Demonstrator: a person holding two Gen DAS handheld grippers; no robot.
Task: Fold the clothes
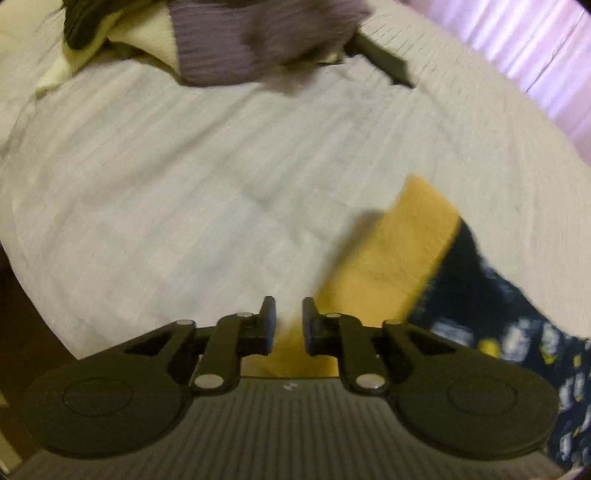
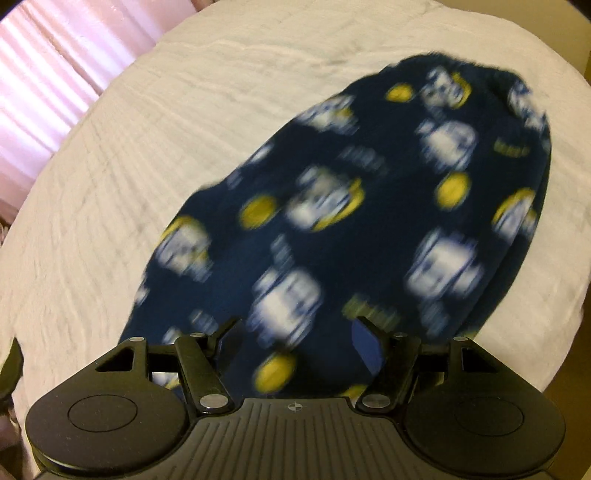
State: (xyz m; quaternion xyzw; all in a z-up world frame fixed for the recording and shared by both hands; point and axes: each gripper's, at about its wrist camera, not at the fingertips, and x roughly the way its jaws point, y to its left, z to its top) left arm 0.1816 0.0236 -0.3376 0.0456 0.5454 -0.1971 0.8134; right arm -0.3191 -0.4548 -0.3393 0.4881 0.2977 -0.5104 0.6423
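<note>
Pale quilted bedding [image 1: 184, 184] covers the whole work surface, with pink striped curtains [image 1: 535, 55] behind it at the edge of both views.

A dark navy fleece garment printed with white and yellow figures [image 2: 369, 206] lies spread on the bedding, reaching away from the right gripper [image 2: 295, 339]. Its near end runs beneath and between that gripper's fingers, whose jaws stand wide apart; the pads do not appear to press the cloth, so I judge it is released or not yet taken, poised to catch an edge for a fold.

In the left wrist view the same garment shows at the lower right, together with its yellow band [image 1: 391, 258], perhaps a cuff or lining. The left gripper [image 1: 288, 325] has its jaws drawn almost together, only a narrow gap left. The yellow cloth lies under that gap, but blur makes it hard to say whether any fold is pinched; it looks like nothing is caught.

Farther up the bed sits a heap of other clothes: a ribbed grey-purple knit [image 1: 258, 40], a cream piece [image 1: 147, 37] and something dark [image 1: 85, 22], probably waiting their turn.

Both views are smeared by motion, so the print cannot be read, and the garment's type and far end stay uncertain
</note>
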